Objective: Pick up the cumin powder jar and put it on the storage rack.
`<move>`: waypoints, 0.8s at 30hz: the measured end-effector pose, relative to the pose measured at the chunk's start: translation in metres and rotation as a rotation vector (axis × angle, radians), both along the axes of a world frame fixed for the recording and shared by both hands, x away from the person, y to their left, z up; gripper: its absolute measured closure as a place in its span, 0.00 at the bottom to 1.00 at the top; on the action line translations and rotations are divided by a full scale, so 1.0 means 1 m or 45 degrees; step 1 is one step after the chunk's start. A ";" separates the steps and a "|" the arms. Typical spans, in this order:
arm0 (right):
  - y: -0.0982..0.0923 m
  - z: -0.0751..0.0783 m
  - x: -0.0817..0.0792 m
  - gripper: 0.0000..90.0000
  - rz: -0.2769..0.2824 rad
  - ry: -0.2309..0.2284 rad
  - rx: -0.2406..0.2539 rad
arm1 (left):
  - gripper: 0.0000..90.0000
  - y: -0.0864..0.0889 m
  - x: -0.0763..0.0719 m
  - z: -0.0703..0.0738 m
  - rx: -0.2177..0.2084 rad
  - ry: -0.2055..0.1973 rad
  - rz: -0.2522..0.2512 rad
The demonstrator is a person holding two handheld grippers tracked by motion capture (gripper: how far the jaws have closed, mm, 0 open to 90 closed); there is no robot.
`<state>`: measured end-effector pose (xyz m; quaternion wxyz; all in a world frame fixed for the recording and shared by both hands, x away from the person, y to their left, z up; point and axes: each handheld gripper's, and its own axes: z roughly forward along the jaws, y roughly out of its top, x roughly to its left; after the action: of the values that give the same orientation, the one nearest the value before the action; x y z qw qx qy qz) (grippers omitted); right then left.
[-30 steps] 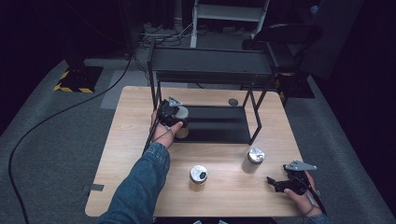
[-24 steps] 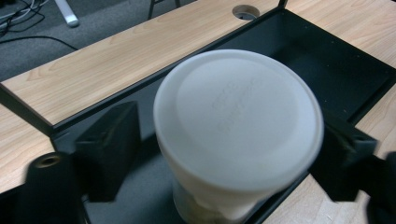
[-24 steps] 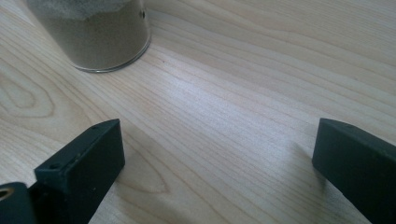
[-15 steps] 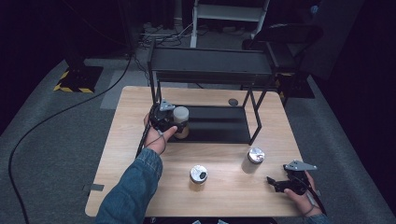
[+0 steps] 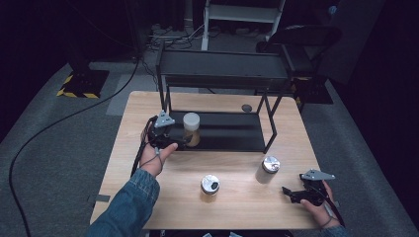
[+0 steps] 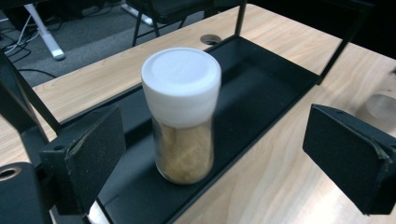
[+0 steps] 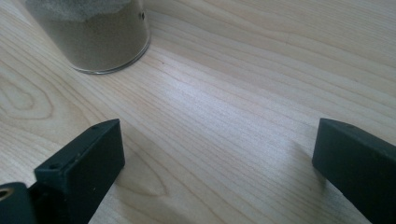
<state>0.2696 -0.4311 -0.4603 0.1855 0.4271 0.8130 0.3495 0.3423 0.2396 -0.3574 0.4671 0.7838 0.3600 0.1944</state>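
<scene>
A glass jar of brown powder with a white lid (image 5: 191, 129) (image 6: 182, 116) stands upright on the lower tray (image 5: 232, 132) of a black two-level rack, at the tray's left end. My left gripper (image 5: 178, 142) (image 6: 219, 144) is just left of the jar. Its jaws have just been opening and now stand wide, and the pads are clear of the glass. My right gripper (image 5: 292, 193) (image 7: 219, 154) rests open near the table's front right corner, with bare wood between its jaws. A jar of greyish-brown powder (image 7: 100, 37) stands just ahead of it.
Two silver-lidded jars stand on the wooden table (image 5: 143, 108), one front centre (image 5: 210, 184) and one to its right (image 5: 268, 169). The rack's upper shelf (image 5: 222, 69) overhangs the back of the table. A dark round cap (image 5: 246, 107) lies behind the tray.
The left gripper was closed around the white-lidded jar; it has opened, let go and drawn back to the left. The jar stays on the tray. The right gripper has not moved.
</scene>
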 end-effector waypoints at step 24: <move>-0.001 0.000 0.001 0.02 0.009 0.003 -0.001 | 0.06 0.048 -0.056 -0.022 0.005 -0.018 -0.003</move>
<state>0.2710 -0.4320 -0.4601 0.1834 0.4244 0.8149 0.3496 0.2859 0.2874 -0.3797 0.4683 0.7838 0.3553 0.2003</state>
